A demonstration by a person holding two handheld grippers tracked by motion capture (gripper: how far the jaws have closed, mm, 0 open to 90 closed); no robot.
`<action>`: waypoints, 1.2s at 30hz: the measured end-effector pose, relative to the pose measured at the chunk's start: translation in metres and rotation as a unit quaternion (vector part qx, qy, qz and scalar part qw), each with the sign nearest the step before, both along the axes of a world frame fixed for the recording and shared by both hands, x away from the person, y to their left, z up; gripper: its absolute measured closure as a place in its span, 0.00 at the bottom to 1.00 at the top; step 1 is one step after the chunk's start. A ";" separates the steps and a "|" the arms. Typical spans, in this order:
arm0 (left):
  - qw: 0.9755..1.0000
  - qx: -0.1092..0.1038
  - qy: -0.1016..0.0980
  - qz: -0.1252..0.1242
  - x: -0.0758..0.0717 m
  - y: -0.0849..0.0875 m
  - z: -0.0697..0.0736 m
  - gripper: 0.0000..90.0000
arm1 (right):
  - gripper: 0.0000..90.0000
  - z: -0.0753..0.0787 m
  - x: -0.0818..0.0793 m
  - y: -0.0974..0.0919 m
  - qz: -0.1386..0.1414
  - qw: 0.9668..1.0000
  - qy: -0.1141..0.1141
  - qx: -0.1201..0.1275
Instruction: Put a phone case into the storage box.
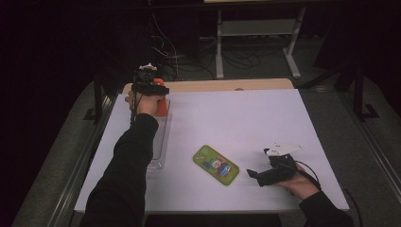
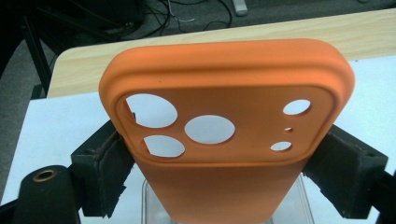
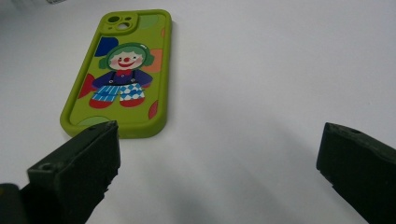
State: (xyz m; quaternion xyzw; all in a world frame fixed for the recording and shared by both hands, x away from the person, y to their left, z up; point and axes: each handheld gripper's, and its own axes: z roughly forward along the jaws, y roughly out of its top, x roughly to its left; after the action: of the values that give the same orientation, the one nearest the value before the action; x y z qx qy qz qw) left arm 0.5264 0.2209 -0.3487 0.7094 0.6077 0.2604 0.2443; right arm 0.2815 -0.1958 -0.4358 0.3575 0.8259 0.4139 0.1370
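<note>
High view: The left gripper (image 1: 150,87) is at the far left corner of the white tabletop (image 1: 265,118), with the person's dark sleeve (image 1: 127,165) reaching up along the left edge. An orange phone case (image 1: 162,106) shows just beneath it, over the far end of a clear tray (image 1: 160,144) that lies along the left edge. A green phone case (image 1: 216,164) lies flat near the front edge, about midway across. The right gripper (image 1: 255,175) rests near the front right corner, just beside the green case and apart from it, pointing towards it.

Left gripper view: The orange phone case (image 2: 224,140) stands tilted between the two black jaws, which press on its two long sides; the gripper (image 2: 224,161) is clamped on it. Its camera cut-outs face the lens. Part of the clear tray (image 2: 152,205) shows beneath the case's lower end. Whether the case touches the tray cannot be told.

Right gripper view: The right gripper (image 3: 219,158) stands wide, with nothing between its jaws. The green phone case (image 3: 122,74) lies flat on the tabletop (image 3: 280,70) ahead, picture side up, showing a clown. Its near end is just beyond the left jaw.
</note>
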 end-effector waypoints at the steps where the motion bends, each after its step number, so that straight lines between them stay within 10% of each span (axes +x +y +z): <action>1: 1.000 -0.002 -0.001 0.001 0.000 0.000 -0.001 0.16 | 0.00 0.000 0.000 0.000 0.000 1.000 0.000 0.001; 36: 1.000 -0.002 0.007 -0.018 -0.008 0.003 -0.009 0.00 | 0.00 0.001 0.000 0.002 0.000 1.000 0.000 -0.001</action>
State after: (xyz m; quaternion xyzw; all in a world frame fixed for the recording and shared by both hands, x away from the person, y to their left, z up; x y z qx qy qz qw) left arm 0.5185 0.2234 -0.3575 0.7216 0.5972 0.2497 0.2456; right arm 0.2818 -0.1940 -0.4348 0.3571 0.8265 0.4129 0.1376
